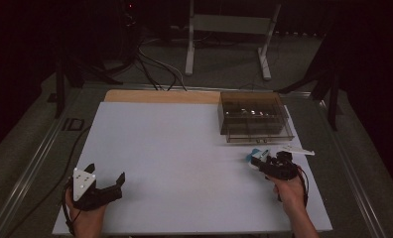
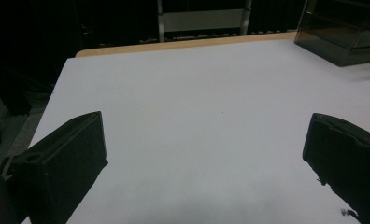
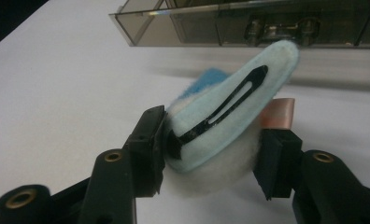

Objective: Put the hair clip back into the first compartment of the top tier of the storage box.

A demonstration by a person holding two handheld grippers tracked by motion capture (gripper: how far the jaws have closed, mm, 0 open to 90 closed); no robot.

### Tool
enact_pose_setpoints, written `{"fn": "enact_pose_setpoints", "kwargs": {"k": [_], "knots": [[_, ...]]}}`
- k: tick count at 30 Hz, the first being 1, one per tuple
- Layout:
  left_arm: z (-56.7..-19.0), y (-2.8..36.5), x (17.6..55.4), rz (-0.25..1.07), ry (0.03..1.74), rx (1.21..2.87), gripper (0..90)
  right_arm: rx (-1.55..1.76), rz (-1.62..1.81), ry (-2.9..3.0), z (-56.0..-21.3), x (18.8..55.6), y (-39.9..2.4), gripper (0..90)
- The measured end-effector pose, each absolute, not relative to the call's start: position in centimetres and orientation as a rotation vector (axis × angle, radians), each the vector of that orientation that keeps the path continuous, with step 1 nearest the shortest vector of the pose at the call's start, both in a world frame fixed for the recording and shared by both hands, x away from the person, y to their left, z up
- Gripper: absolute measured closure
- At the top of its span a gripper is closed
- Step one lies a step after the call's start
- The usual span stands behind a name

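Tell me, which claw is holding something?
The right gripper, near the clear box. Its jaws squeeze a fluffy light-blue hair clip. The left gripper gapes open over bare table.

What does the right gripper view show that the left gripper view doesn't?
Right gripper view: the right gripper shut on a fluffy light-blue hair clip, its black metal snap clip facing the camera, a copper-coloured strip just behind the clip, and metal latches on the box front.

Left gripper view: the left gripper open over bare surface, and the table's wooden far edge.

Both: the white table top and the smoky clear plastic box.
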State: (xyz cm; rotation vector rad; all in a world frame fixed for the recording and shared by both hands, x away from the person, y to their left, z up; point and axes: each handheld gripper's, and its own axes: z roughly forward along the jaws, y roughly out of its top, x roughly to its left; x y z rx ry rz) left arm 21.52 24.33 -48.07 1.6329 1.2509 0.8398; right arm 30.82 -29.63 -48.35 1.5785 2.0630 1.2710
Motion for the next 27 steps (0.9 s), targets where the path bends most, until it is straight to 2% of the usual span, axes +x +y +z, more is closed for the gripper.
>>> {"fn": "enact_pose_setpoints", "kwargs": {"k": [27], "knots": [[-48.1, 24.3, 21.5, 0.839, 1.250, 1.633, 1.1, 1.538, 1.331, 2.047, -46.3, 30.8, -28.8, 49.9]]}}
